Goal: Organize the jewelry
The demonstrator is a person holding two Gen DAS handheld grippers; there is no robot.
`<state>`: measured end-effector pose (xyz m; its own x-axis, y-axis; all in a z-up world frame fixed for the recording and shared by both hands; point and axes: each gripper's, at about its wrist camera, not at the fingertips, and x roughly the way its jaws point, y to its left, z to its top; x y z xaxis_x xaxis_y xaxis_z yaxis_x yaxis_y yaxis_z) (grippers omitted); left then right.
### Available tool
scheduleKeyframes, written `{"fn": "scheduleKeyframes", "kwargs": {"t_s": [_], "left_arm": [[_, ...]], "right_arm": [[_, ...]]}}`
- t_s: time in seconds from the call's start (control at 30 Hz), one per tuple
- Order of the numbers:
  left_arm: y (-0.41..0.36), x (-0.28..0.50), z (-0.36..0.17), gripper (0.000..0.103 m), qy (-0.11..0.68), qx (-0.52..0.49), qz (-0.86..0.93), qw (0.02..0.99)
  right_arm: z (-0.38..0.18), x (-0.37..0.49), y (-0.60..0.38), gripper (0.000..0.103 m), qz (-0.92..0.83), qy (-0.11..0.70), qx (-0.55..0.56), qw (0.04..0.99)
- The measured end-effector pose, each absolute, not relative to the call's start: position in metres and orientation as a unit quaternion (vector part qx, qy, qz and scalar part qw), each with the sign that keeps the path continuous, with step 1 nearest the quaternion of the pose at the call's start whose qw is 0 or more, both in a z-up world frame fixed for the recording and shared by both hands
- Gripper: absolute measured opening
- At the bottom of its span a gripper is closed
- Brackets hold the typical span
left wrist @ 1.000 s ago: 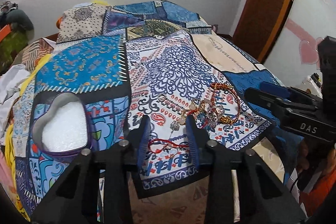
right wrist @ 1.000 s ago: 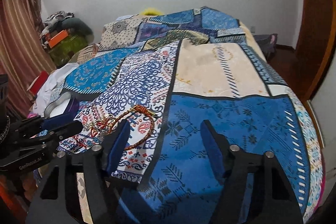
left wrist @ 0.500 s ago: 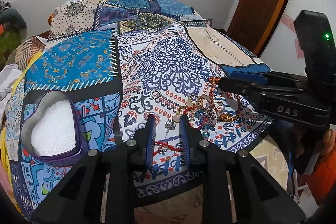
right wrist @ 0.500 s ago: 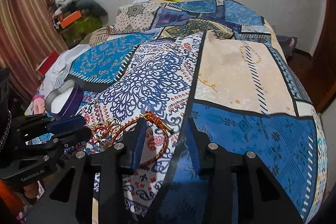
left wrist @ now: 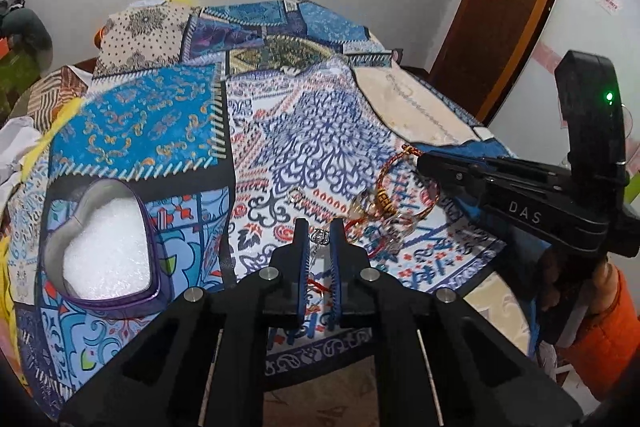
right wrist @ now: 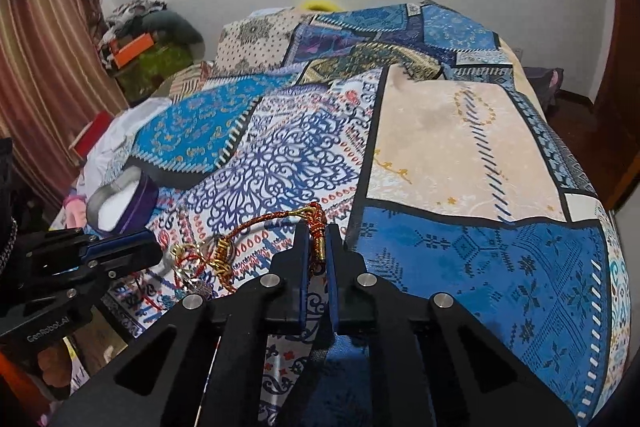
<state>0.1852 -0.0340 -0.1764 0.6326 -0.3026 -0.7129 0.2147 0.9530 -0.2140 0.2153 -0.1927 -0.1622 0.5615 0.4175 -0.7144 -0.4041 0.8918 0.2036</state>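
Note:
A tangle of jewelry (left wrist: pixel 380 219) lies on the patterned bedspread: rings, a silver pendant and a red-and-gold cord bracelet (right wrist: pixel 276 219). My left gripper (left wrist: pixel 319 239) is shut on a thin silver chain with a small pendant (left wrist: pixel 320 237), with a red cord (left wrist: pixel 316 285) under its jaws. My right gripper (right wrist: pixel 318 247) is shut on the knotted end of the red-and-gold cord bracelet (left wrist: pixel 400 163). A heart-shaped purple tin (left wrist: pixel 106 247) with white foam inside stands open to the left; it also shows in the right wrist view (right wrist: pixel 124 203).
The bedspread (right wrist: pixel 460 147) covers the whole bed and drops off at the near edge. Clothes and an orange box (right wrist: pixel 132 47) are piled at the far left by a curtain. A brown door (left wrist: pixel 504 3) stands at the right.
Both grippers have closed from open: the left onto the silver chain, the right onto the end of the cord bracelet. The right gripper moved left to the jewelry pile.

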Motion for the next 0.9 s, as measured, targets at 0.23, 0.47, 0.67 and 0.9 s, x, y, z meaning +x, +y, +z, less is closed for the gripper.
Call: {"fn": "scheduleKeyframes", "kwargs": {"t_s": [0.23,0.47,0.67,0.9], "left_arm": [[-0.035,0.175,-0.148,0.008,0.374,-0.051,-0.146,0.915],[-0.031,0.164,-0.119,0.008,0.341,-0.05,-0.142,0.928],[-0.021,0.152,-0.098,0.008,0.316,-0.053,-0.137,0.937],[-0.009,0.143,-0.09,0.008,0.308,-0.064,-0.129,0.94]], "right_arm": [[-0.139,0.203,-0.198,0.006,0.233,0.375,0.017,0.897],[-0.113,0.19,-0.202,0.006,0.232,0.348,0.024,0.908],[-0.107,0.18,-0.201,0.006,0.232,0.35,0.014,0.908],[-0.132,0.187,-0.186,0.014,0.257,0.415,0.004,0.873]]}}
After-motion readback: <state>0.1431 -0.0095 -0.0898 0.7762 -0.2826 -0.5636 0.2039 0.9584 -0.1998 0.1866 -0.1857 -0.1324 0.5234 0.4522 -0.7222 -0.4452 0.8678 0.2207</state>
